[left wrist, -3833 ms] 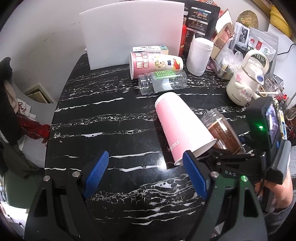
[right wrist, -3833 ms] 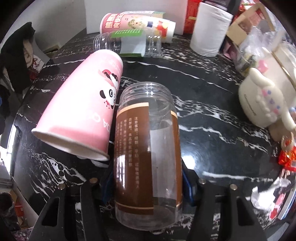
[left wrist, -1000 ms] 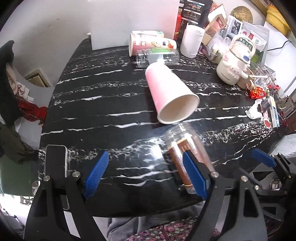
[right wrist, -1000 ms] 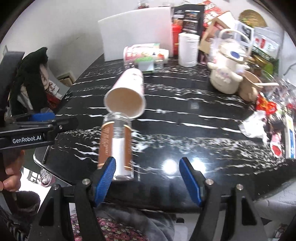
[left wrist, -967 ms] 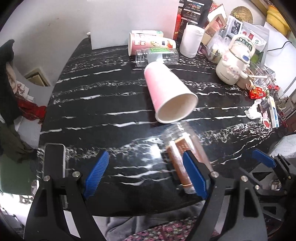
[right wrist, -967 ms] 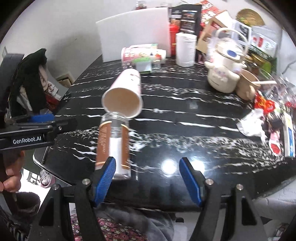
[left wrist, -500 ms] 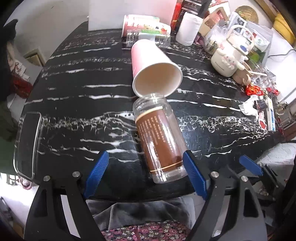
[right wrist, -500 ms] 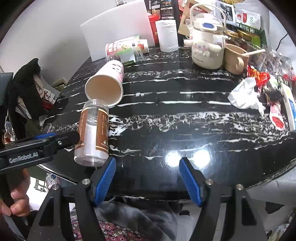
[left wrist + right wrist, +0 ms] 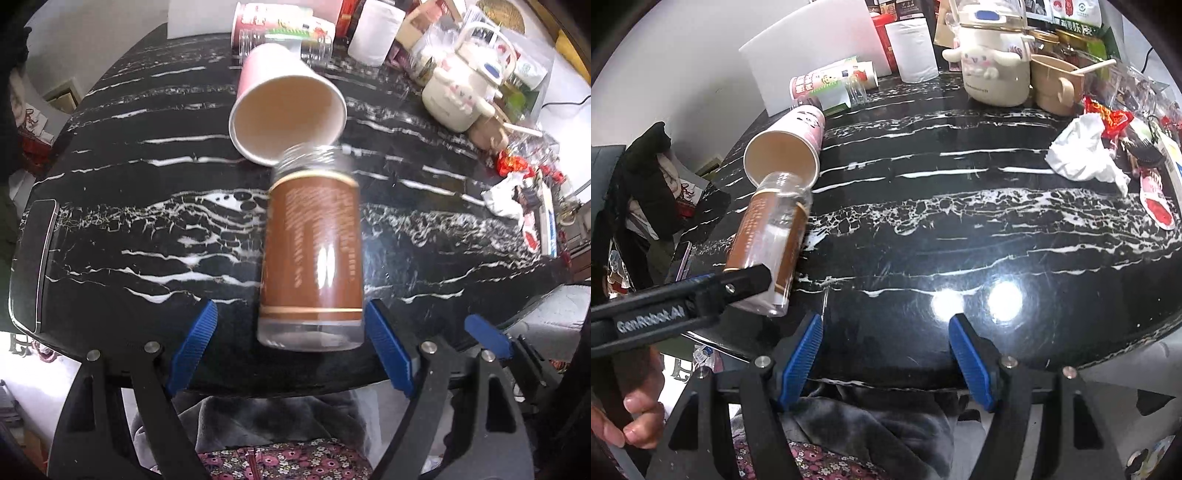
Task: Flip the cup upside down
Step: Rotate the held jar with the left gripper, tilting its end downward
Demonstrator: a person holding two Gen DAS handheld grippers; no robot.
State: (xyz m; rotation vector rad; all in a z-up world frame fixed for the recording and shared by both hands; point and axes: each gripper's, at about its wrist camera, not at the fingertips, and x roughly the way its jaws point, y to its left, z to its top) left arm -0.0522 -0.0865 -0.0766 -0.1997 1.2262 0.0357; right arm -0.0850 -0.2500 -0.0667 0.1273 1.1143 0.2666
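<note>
A clear jar (image 9: pixel 312 254) with a brown label lies on its side near the front edge of a black marble table (image 9: pixel 147 221), its open mouth touching the rim of a pink paper cup (image 9: pixel 286 110), also on its side. The left gripper (image 9: pixel 288 347) straddles the jar's base with its blue fingers (image 9: pixel 388 350) spread wide, one either side (not yet pressing), apparently lined up to grasp it. The right gripper (image 9: pixel 886 354) hovers spread and empty over bare tabletop to the jar's right. The task's flip is not yet done.
</note>
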